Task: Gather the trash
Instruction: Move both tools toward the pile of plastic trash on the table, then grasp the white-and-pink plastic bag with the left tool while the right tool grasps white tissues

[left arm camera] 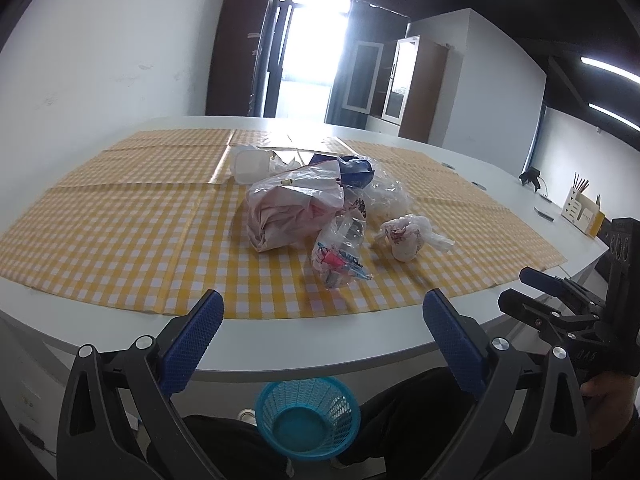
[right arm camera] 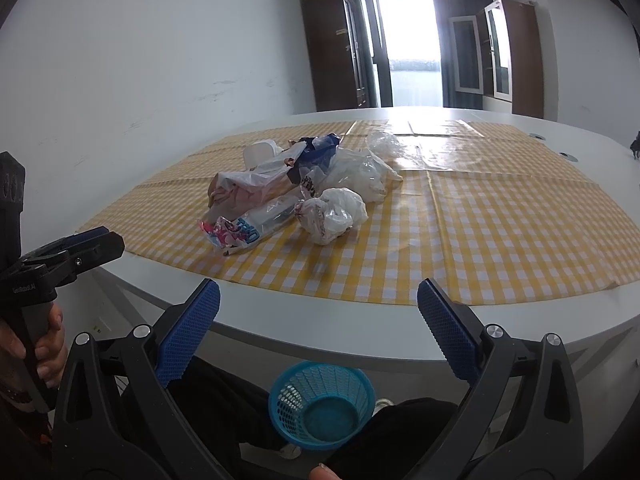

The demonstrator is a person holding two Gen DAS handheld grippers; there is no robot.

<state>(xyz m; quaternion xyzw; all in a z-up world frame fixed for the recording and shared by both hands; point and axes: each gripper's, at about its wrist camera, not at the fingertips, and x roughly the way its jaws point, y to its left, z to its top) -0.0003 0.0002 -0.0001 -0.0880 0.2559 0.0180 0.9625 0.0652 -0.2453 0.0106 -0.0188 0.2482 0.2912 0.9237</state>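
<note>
Both tools, left tool (left arm camera: 322,308) and right tool (right arm camera: 318,300), hang spread and empty short of the worktop (left arm camera: 280,340), probably lining up a first pick. The trash pile (left arm camera: 316,208) sits mid-cloth; the blue basket (left arm camera: 308,416) waits below the near edge, seemingly between the person's knees. Only the right view shows the far clear bag (right arm camera: 384,146).
</note>
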